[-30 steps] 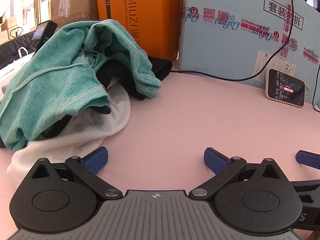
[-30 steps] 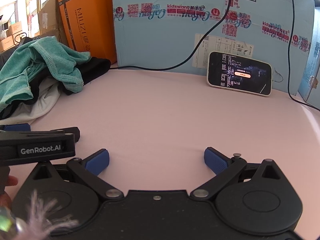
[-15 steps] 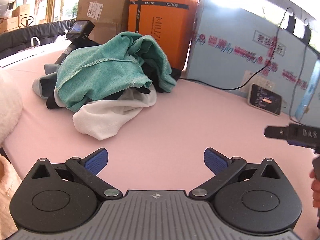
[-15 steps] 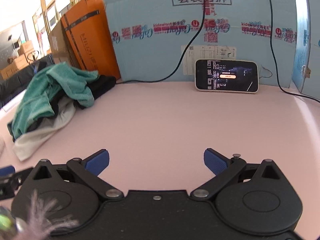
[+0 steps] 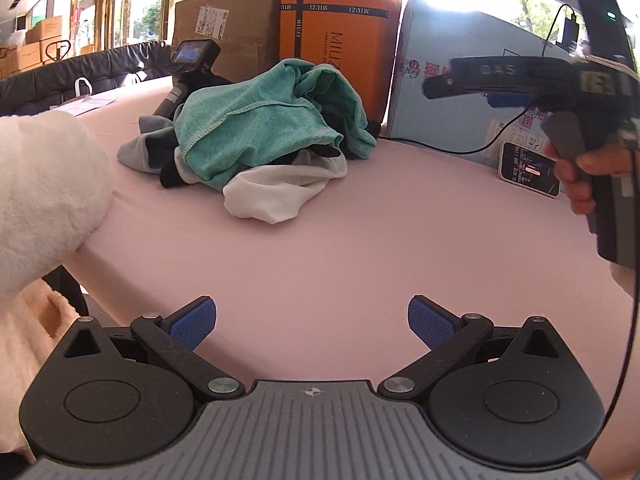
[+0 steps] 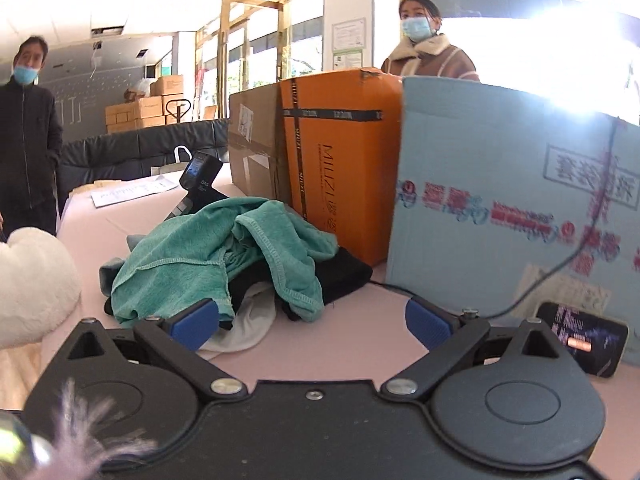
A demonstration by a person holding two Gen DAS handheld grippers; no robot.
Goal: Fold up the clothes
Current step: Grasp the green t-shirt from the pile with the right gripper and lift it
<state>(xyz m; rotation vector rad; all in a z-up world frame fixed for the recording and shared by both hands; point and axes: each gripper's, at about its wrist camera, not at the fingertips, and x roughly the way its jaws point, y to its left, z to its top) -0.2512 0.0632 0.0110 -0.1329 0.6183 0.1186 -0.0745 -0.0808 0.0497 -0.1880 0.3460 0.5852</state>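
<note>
With both the left gripper [image 5: 312,322] and right gripper [image 6: 312,322] held apart and empty, several layers could be snagged together from the tangled clothes pile [image 5: 256,144] heaped before the orange box [image 5: 340,40].

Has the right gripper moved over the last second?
Yes. The right gripper rose and tilted up; the phone dropped from upper centre to the lower right of its view.

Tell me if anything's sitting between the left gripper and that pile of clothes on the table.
Nothing visible does. In the left wrist view only bare pink table lies between the open left gripper and the pile of clothes. The right gripper is raised off to the side, and the phone stands well clear.
</note>
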